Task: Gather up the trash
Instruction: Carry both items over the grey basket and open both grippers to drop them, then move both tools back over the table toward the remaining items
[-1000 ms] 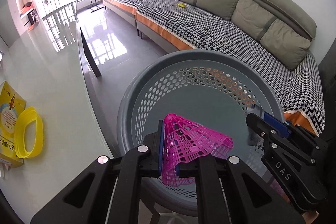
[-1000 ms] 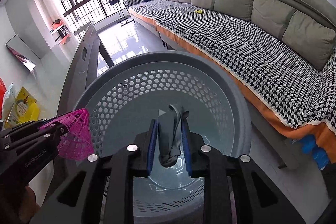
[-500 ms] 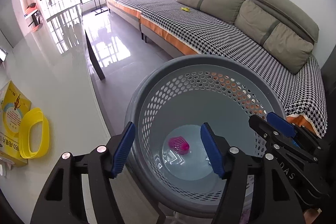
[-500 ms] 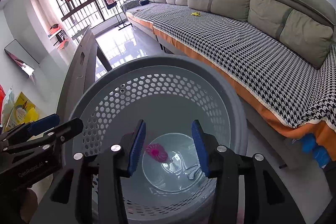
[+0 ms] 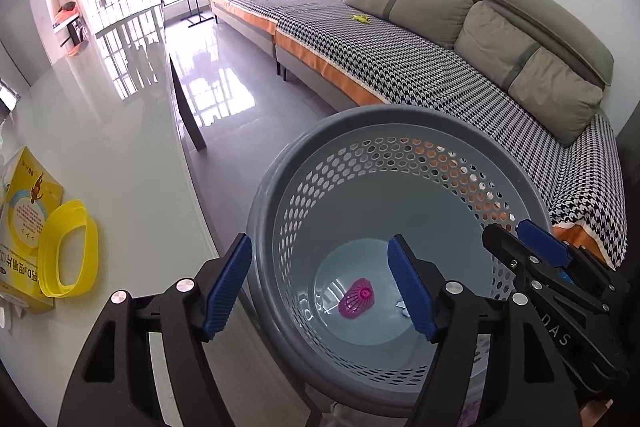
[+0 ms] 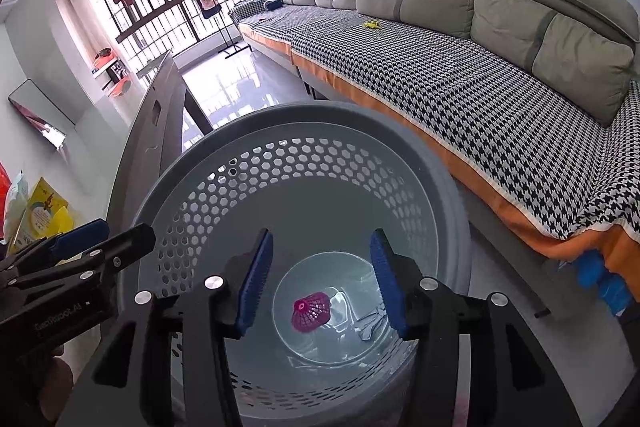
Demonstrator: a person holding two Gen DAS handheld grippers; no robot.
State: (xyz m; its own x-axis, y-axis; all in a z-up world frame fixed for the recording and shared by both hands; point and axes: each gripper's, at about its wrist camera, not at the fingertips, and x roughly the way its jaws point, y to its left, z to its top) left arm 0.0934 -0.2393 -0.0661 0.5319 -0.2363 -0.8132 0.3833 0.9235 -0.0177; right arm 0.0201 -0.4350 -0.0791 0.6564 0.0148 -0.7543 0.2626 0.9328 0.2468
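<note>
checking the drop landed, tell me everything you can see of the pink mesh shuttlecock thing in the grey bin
The pink plastic mesh shuttlecock is a small cone of open lattice with a round solid nose at its narrow end. It lies tipped on its side on the smooth pale floor of the grey perforated plastic bin, near the middle, beside a crumpled grey scrap. Whether the two touch is unclear. Neither gripper touches it; it looks whole.

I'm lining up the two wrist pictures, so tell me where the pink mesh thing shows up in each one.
Left wrist: pink mesh piece low and right of centre, on the grey basket floor.
Right wrist: pink mesh piece low centre, between the opening, empty jaws.
Shared landmark: the basket's perforated wall.
</note>
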